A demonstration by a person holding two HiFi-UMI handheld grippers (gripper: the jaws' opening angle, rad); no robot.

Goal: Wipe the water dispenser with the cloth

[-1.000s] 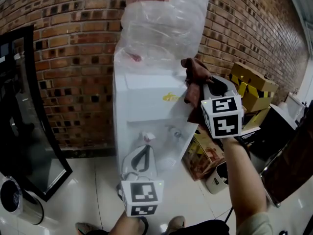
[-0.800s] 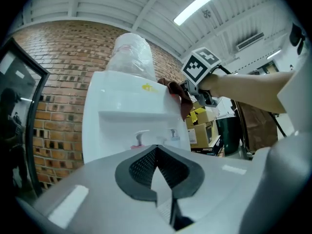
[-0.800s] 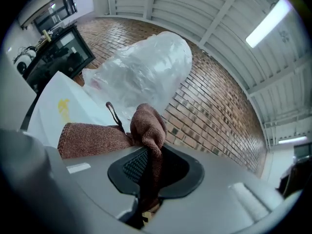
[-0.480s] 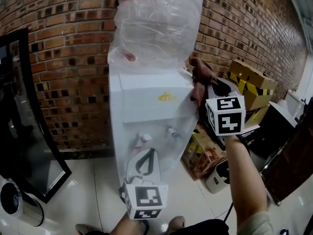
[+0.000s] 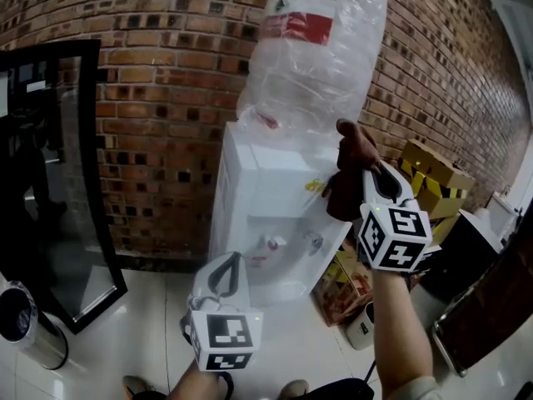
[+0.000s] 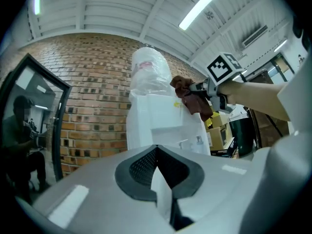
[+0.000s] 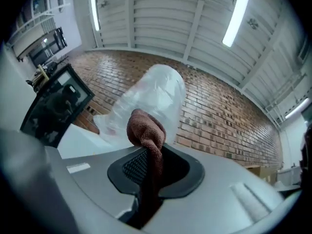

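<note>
My right gripper [image 5: 369, 172] pinches the brown cloth [image 5: 350, 150] at the top right corner of the water dispenser [image 5: 265, 192], jaws just easing wider; left gripper [image 5: 227, 267] closed, empty, low in front of it.

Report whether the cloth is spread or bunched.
Bunched: the brown cloth is a crumpled wad pinched in the right tool.

From the head, looks forward and down on the water dispenser [image 5: 275, 198] and brick wall [image 5: 158, 98]. From the left tongs [image 5: 229, 261], looks at both from lower, farther back. From the right tongs [image 5: 368, 172], looks upward past the cloth [image 7: 146, 128], close to the bottle [image 7: 153, 94].
</note>
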